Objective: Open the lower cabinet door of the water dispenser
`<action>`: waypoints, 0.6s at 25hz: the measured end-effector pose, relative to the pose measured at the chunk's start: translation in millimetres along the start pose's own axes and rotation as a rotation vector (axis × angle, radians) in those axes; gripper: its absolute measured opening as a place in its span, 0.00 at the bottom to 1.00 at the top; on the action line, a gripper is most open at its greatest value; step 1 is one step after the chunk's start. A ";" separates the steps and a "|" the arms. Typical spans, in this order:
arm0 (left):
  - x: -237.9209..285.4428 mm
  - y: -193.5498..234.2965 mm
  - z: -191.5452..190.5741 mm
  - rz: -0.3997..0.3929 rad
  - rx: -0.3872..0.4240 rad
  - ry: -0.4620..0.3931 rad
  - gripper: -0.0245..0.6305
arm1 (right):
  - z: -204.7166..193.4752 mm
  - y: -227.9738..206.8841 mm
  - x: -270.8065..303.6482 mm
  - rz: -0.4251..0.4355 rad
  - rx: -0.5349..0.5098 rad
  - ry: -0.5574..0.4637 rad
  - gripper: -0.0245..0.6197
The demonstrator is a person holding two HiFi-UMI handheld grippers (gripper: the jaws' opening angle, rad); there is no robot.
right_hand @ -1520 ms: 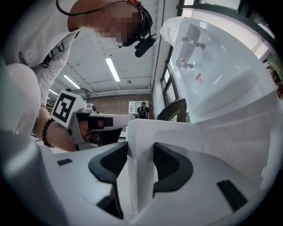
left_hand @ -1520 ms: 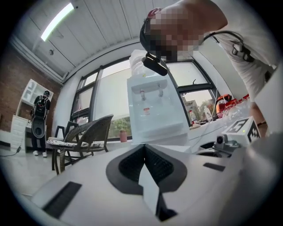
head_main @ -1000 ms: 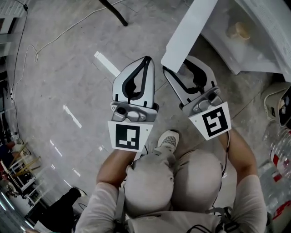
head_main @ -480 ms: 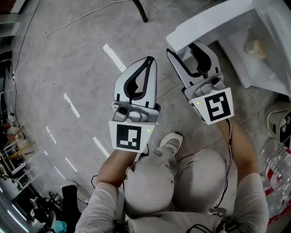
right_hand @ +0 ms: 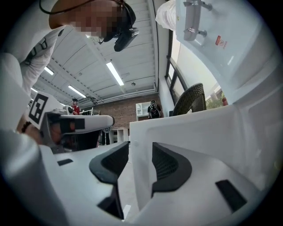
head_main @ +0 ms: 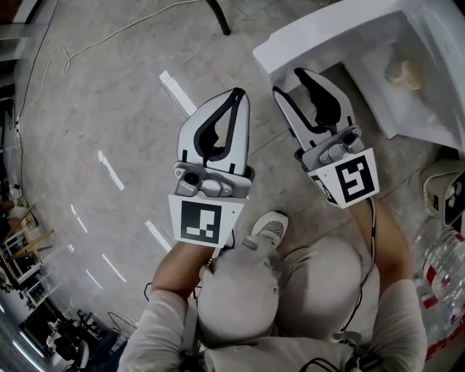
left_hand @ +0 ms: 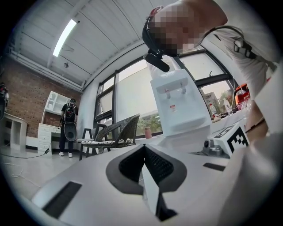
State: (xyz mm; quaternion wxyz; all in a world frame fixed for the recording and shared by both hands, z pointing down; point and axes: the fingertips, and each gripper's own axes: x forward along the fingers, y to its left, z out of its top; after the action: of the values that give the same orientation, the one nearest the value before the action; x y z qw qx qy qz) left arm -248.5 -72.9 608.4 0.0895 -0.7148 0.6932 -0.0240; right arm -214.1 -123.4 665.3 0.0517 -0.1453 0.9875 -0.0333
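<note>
The water dispenser's white lower cabinet door (head_main: 327, 33) stands swung out from the cabinet (head_main: 396, 109), whose inside shows. My right gripper (head_main: 290, 81) has the door's free edge between its jaws, which are closing, and both pads meet the panel. In the right gripper view the door (right_hand: 199, 132) fills the gap of the right gripper (right_hand: 140, 148), with the dispenser's tap front (right_hand: 221, 39) above. My left gripper (head_main: 236, 94) hovers over the floor to the left, shut and empty. In its own view the left gripper (left_hand: 143, 148) points at the dispenser (left_hand: 177, 106).
A tan round object (head_main: 401, 71) sits inside the cabinet. Water bottles (head_main: 445, 265) and a small device (head_main: 443, 185) stand at the right. A cable (head_main: 87, 36) and a dark chair leg (head_main: 218, 18) cross the grey floor. My shoe (head_main: 269, 225) is below the grippers.
The door's free edge has swung further out with the right gripper on it, and more of the cabinet's inside shows. The left gripper has drifted slightly and stays shut.
</note>
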 end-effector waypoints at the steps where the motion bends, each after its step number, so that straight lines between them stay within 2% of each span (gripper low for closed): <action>1: -0.1 -2.1 0.5 -0.007 -0.003 -0.003 0.04 | -1.9 -0.4 -11.2 -0.008 0.004 0.004 0.30; 4: 1.0 -13.4 1.2 -0.041 -0.007 -0.011 0.04 | -5.5 -4.5 -45.2 -0.041 0.019 0.012 0.14; 6: 4.4 -23.9 -1.2 -0.070 -0.011 -0.013 0.04 | -3.3 -11.3 -63.8 -0.076 0.029 0.013 0.09; 10: 12.1 -45.6 -7.2 -0.114 -0.030 -0.006 0.04 | 9.1 -30.0 -102.5 -0.169 0.026 0.006 0.08; 15: 22.6 -61.2 15.6 -0.142 -0.046 -0.024 0.04 | 40.3 -69.9 -169.7 -0.366 0.022 -0.007 0.08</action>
State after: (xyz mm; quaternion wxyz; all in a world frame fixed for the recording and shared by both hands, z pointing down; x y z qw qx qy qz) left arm -184.8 -92.5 600.9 0.0794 -0.7643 0.6399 -0.0057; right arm -28.1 -142.9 646.7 0.0498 -0.3221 0.9439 -0.0527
